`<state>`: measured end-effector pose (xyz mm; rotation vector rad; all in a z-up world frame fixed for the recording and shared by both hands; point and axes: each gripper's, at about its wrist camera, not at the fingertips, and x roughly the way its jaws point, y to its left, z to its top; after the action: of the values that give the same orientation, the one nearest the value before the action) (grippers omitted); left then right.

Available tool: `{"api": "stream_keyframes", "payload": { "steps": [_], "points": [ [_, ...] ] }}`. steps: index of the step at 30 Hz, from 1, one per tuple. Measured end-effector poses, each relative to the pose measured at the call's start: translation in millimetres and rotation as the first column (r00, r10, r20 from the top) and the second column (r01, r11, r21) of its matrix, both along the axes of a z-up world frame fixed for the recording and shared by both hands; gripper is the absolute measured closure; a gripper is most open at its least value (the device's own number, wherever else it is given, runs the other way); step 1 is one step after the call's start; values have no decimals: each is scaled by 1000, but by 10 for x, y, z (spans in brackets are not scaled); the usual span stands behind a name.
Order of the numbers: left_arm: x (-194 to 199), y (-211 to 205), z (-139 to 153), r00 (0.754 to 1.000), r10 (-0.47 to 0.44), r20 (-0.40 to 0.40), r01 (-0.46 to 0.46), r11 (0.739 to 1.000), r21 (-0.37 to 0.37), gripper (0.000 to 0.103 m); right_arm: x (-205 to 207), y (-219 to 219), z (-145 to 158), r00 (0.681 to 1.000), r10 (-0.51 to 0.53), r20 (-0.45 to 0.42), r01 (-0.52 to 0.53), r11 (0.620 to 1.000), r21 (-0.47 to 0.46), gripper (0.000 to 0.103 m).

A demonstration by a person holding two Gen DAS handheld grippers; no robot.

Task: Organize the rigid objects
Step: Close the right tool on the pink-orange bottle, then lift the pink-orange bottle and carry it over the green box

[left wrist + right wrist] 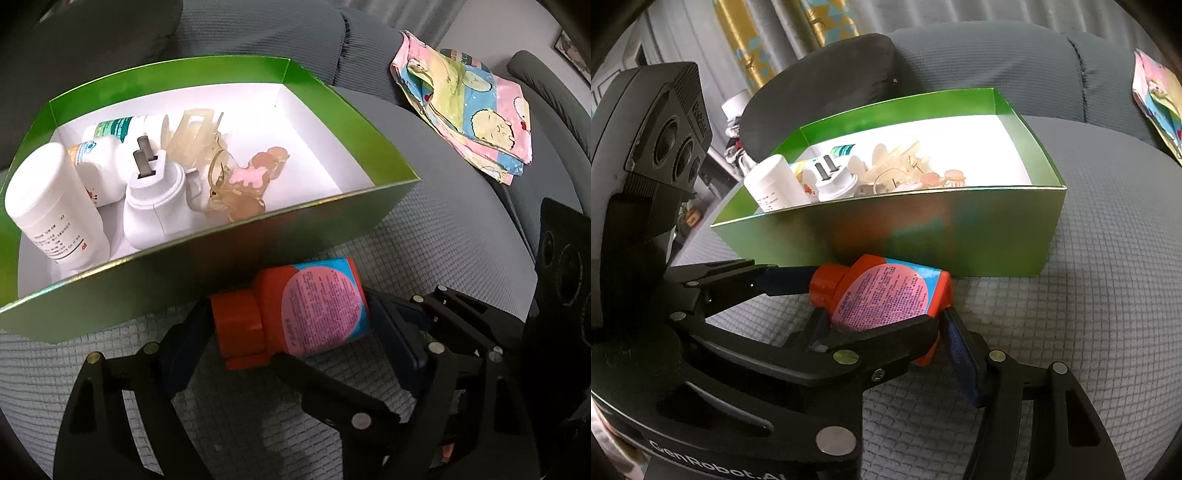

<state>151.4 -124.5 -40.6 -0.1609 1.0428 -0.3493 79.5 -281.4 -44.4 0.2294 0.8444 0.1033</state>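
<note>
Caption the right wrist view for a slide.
Both grippers bracket an orange bottle lying on the grey cushion before a green box.

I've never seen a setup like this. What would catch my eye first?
Probably the orange bottle with its pink label, lying on the grey cushion between black tongs that close in from both sides. Right behind it sits a bright green box holding white bottles, a white plug and hair clips.

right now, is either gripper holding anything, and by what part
The right gripper clamps the orange bottle at its base end. The left gripper spans cap to base; its hold cannot be told.
</note>
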Motion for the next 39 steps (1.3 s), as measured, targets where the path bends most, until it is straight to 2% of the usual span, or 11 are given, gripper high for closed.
{"api": "stream_keyframes", "payload": {
  "steps": [8,21,28,39],
  "points": [
    [-223,-25,138,999,-16,40,16,1000,-2,18,-236,106,116,999,-6,31,7,1000,-12,39],
    [-684,-13,553,989,-21,147,18,1000,25,18,-627,387,539,995,7,103,-3,999,-40,39],
    [-811,94,845,977,-2,212,-3,1000,24,18,-708,554,812,988,24,155,-14,998,-64,39],
    [-837,308,1259,954,21,298,-30,999,25,18,-623,717,1265,972,51,230,-31,996,-87,39]
  ]
}}
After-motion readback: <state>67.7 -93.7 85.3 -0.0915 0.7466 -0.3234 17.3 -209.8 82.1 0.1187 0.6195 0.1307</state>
